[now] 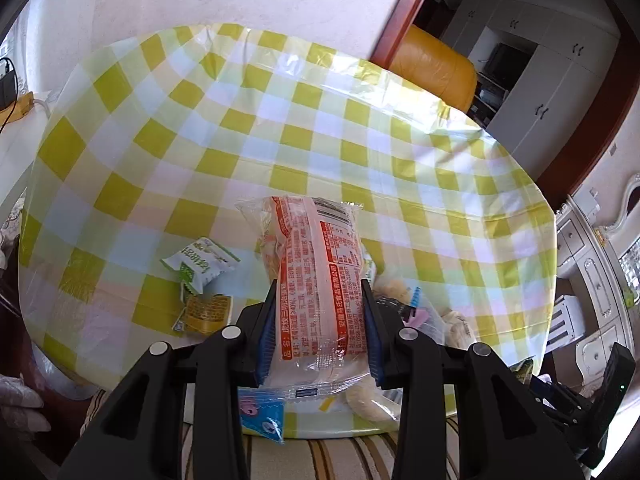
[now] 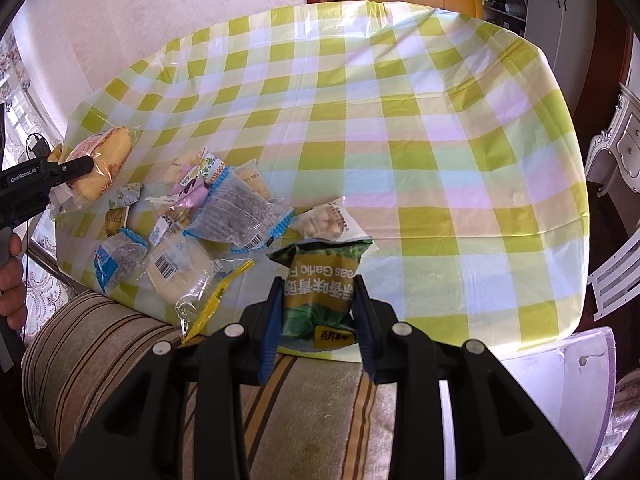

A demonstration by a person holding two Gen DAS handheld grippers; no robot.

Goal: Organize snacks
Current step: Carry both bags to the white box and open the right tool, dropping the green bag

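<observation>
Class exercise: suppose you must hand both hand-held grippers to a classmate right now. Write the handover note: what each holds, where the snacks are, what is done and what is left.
Left hand-held gripper: shut on an orange-printed bread packet, lifted above the table.
Right hand-held gripper: shut on a green garlic peas bag, lifted near the table's front edge.
Snacks: the remaining packets lie in a loose heap at the near left of the checked tablecloth; the rest of the cloth is bare.
Done: two packets picked up.
Left: place both, probably on the bare cloth, then sort the heap.
</observation>
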